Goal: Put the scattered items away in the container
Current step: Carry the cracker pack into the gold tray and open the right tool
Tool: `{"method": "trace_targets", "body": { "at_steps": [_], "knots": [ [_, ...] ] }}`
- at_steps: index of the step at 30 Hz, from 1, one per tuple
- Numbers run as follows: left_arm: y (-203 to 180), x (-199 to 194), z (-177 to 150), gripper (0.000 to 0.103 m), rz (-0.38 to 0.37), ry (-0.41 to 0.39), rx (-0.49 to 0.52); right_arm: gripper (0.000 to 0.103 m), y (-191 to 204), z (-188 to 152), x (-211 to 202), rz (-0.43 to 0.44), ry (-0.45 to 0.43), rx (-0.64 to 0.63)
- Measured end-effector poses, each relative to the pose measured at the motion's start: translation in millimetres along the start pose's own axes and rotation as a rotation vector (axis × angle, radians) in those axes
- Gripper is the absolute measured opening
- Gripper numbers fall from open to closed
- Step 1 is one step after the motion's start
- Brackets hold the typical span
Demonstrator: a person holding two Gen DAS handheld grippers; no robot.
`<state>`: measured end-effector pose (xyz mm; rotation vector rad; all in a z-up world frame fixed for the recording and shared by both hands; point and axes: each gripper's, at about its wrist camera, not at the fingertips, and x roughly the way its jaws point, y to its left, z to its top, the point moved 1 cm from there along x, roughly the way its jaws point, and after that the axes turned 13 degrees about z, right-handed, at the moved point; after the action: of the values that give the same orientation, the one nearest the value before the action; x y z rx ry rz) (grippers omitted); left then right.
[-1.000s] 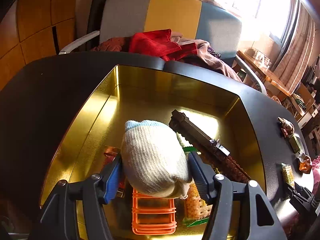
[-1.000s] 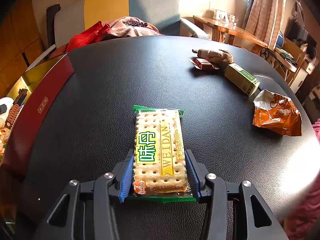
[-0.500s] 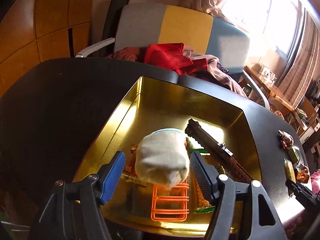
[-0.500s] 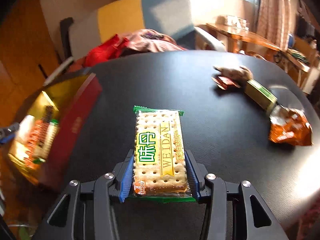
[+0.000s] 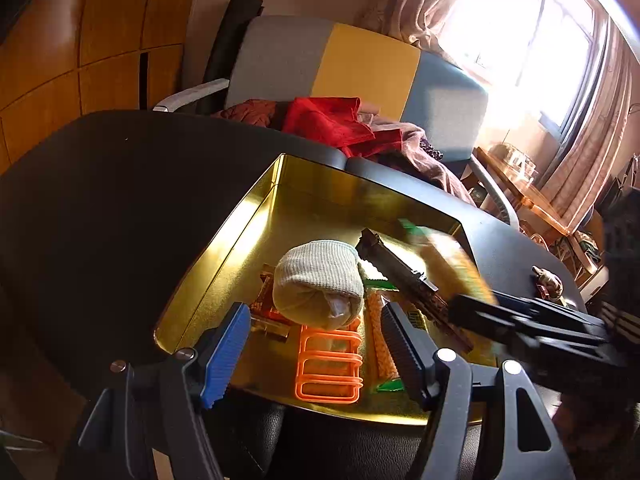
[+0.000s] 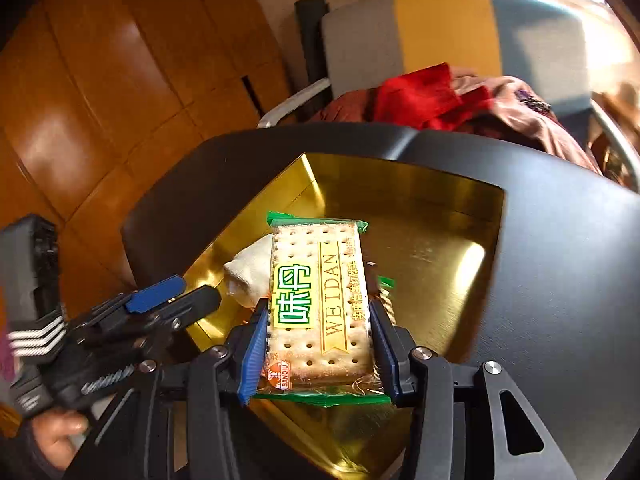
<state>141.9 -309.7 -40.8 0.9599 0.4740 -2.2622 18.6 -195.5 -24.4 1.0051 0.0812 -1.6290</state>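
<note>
One claw (image 6: pixel 318 344) grips a cracker packet (image 6: pixel 318 304) above the gold tin (image 6: pixel 448 216).

Left hand-held gripper (image 5: pixel 312 344) let go of rolled sock (image 5: pixel 318 290), opened wide, pulled back from gold container (image 5: pixel 256 216); sock dropped among items inside. Right hand-held gripper (image 6: pixel 318 346) carried cracker pack (image 6: pixel 320 304) off worktop (image 6: pixel 560 264), over container.
</note>
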Motion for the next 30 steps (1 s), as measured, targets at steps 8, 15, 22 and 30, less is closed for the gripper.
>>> {"method": "trace_targets", "body": {
  "at_steps": [8,15,22,30],
  "knots": [
    [2,4,-2,0.069,-0.017,0.022,-0.013,0.048,-11,7,50,-0.149,0.111,-0.048],
    [-5,2,-3,0.069,-0.034,0.018,0.0,0.05,-30,9,55,-0.162,0.132,0.008],
    [-10,-5,-6,0.069,-0.037,0.012,0.012,0.051,-30,2,38,-0.152,0.1,0.015],
    [-21,-14,-7,0.069,-0.05,0.004,0.044,0.051,-28,0,13,-0.157,0.029,0.021]
  ]
}}
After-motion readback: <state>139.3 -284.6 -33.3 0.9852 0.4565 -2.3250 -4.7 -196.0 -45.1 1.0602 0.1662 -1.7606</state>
